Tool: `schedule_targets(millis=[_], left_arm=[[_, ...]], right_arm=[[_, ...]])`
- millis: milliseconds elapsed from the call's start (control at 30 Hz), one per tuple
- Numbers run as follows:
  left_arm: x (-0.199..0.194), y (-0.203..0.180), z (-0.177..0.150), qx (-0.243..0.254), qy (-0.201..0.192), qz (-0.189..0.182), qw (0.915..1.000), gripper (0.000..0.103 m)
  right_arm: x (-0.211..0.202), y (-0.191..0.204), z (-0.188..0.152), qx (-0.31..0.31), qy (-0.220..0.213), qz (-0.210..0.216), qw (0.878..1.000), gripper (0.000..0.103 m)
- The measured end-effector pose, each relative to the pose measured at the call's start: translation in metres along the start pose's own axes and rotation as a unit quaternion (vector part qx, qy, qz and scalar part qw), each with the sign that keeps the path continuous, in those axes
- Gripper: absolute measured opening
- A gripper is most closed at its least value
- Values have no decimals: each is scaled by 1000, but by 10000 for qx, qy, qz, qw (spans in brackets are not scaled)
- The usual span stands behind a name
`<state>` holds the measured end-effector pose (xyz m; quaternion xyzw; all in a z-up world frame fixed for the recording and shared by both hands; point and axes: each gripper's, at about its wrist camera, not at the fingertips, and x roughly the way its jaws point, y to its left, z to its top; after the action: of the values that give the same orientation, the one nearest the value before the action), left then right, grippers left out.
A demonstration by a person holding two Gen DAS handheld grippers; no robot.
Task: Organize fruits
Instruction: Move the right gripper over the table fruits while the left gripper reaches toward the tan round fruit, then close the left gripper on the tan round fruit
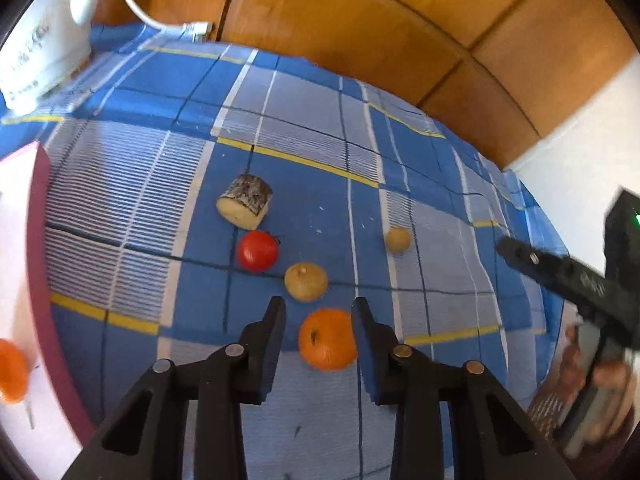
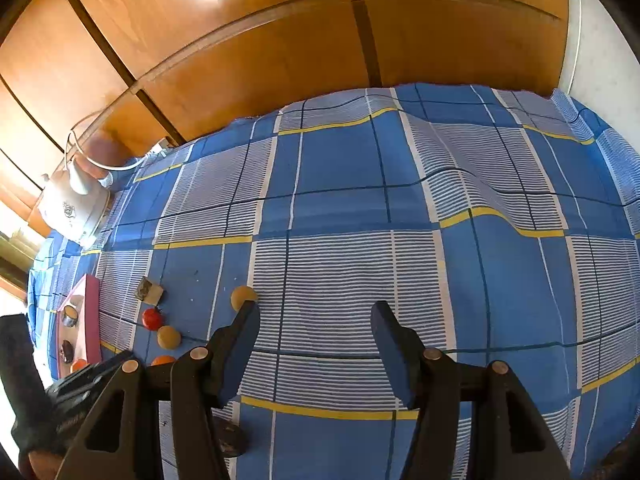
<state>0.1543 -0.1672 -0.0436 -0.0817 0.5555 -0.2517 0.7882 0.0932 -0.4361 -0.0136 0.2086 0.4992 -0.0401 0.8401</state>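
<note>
In the left wrist view a small orange (image 1: 328, 340) lies on the blue checked cloth (image 1: 168, 80) between the fingers of my left gripper (image 1: 318, 306). The right finger touches it and a narrow gap shows at the left finger, so the gripper is open. Just beyond lie a yellow-brown fruit (image 1: 306, 282), a red fruit (image 1: 258, 251) and a smaller yellow fruit (image 1: 398, 239). A pink tray (image 1: 44, 280) at the left holds another orange (image 1: 12, 372). My right gripper (image 2: 316, 312) hangs open over bare cloth, with a yellow fruit (image 2: 243, 296) by its left fingertip.
A short piece of log (image 1: 245, 201) lies behind the red fruit. A white kettle (image 1: 44, 52) with a cable stands at the far left by the wooden wall (image 1: 360, 20). The pink tray (image 2: 90, 320) also carries a small cup and a dark piece. The cloth is wrinkled at the far right.
</note>
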Motion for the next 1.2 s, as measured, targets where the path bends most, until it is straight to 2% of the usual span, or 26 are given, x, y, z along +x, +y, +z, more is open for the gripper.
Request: schedule_targets(millis=[300,367,433,633,867,1000,1133,1200], left_arm=[[34,0,21,-278,290,193,9990,41],[42,-1,21,-213,361,266,9988,38],[44,-5,20,39,224,499,9985,27],[31,-1,14,206,9,471,9987,27],[-10,10,-9,386,-364,457,9975,27],[-26,13,-38,647,-459,553,9953,27],[-33,10,-65,881,-488,586,9932,27],[-38,8,-79,1001,-500,581,9920,27]], right_arm=[[-2,2,0,-30,4,189,9998,59],[-2,2,0,-27,-2,208,9998,59],[-2,2,0,-25,1,221,9998,59],[-1,2,-1,-67,27,218,9997,59],[10,9,-3,-296,259,259,9989,59],[20,19,-8,-547,523,345,9965,59],[31,33,-16,-799,979,1012,9868,59],[33,45,-22,-1084,1112,1163,9810,58]])
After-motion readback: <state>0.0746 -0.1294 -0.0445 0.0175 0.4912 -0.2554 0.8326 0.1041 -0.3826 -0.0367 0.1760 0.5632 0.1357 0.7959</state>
